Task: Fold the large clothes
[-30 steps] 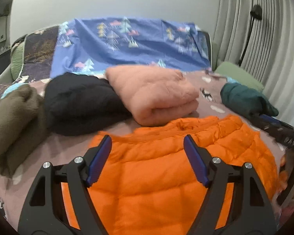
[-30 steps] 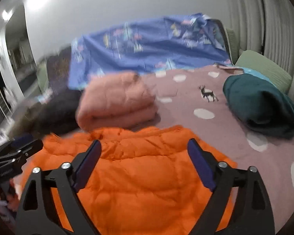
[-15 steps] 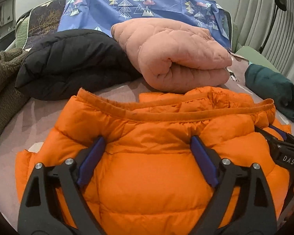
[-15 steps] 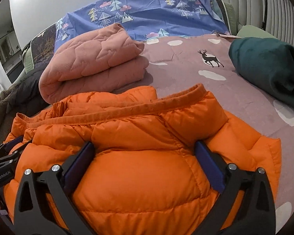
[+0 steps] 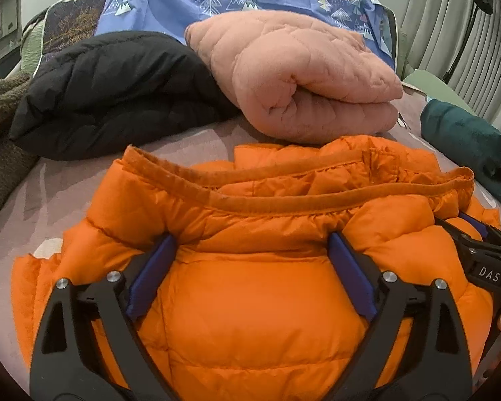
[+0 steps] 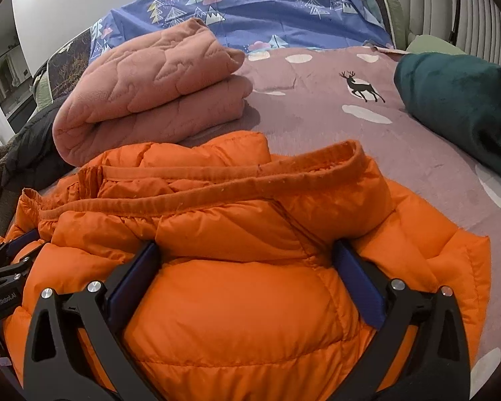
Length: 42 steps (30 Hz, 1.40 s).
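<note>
Jacket [image 5: 257, 300] — an orange puffer — lies on a mauve bedspread [image 6: 317, 107] printed with white spots and a deer, its ribbed hem [image 5: 284, 200] turned up and facing away from both cameras. The left gripper [image 5: 250, 254] stands with its 2 blue-padded fingers [image 5: 150, 274] spread wide, pressed down into the padding so that a bulge of orange fabric swells between them; they straddle the fabric but do not pinch it. The right gripper [image 6: 247, 260] is the same — jaws wide apart, sunk into the jacket on either side of a puffed section, nothing clamped. The 2 tools sit side by side on the garment: the right one shows at the right edge of the left view, the left one at the left edge of the right view.

Beyond the jacket, touching or just beside its far edge, lies a folded pink quilted garment [image 5: 300, 77]. To its left is a black puffer [image 5: 117, 90], and further left a brown fleece [image 5: 0, 127]. A dark green bundle [image 6: 461, 103] rests well apart on the right side of the bed. A blue sheet with tree prints [image 6: 267, 3] covers the head of the bed
</note>
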{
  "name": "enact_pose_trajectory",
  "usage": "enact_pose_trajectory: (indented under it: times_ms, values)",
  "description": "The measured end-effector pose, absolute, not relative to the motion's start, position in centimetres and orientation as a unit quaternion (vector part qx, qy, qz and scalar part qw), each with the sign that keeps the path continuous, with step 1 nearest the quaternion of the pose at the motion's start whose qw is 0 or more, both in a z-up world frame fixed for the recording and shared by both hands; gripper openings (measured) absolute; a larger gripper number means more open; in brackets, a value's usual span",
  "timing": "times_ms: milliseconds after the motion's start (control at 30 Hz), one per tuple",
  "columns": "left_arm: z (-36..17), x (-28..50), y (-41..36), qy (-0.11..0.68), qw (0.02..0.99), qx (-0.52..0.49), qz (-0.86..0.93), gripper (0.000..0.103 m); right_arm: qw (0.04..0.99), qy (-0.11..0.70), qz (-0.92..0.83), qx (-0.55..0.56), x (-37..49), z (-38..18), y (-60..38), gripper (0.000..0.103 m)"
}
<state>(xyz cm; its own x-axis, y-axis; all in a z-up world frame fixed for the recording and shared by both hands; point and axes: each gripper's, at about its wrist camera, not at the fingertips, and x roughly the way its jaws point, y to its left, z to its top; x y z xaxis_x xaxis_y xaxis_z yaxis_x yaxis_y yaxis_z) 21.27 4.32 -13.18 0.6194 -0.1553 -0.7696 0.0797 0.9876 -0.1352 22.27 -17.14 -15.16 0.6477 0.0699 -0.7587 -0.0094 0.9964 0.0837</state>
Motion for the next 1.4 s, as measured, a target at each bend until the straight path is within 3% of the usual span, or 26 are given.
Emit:
enact_pose_trajectory:
  times_ms: [933,1033,1100,1167,1267,1400]
  values:
    - [-13.1,20.3,2.8,0.424,0.906,-0.001,-0.009,0.097,0.914,0.406,-0.011,-0.002,21.0,-15.3,-16.0,0.102]
    - [-12.1,18.9,2.9,0.411,0.911,-0.014,-0.027,0.085,0.916,0.401,-0.008,0.0,20.3,-14.7,-16.2,0.102]
    - [-10.8,17.4,3.1,0.401,0.914,-0.031,-0.052,0.067,0.921,0.39,-0.009,0.003,19.1,-13.5,-16.2,0.101]
    - [-9.3,15.1,3.2,0.383,0.918,-0.043,-0.096,0.059,0.934,0.358,0.005,0.012,16.9,-11.5,-15.9,0.1]
    - [-8.8,13.3,2.6,0.371,0.92,-0.037,-0.121,0.062,0.95,0.312,0.029,-0.019,12.7,-9.3,-14.5,0.1]
    - [-12.2,13.9,2.1,0.389,0.914,-0.033,-0.113,0.067,0.927,0.374,0.022,-0.006,13.6,-13.9,-14.8,0.102]
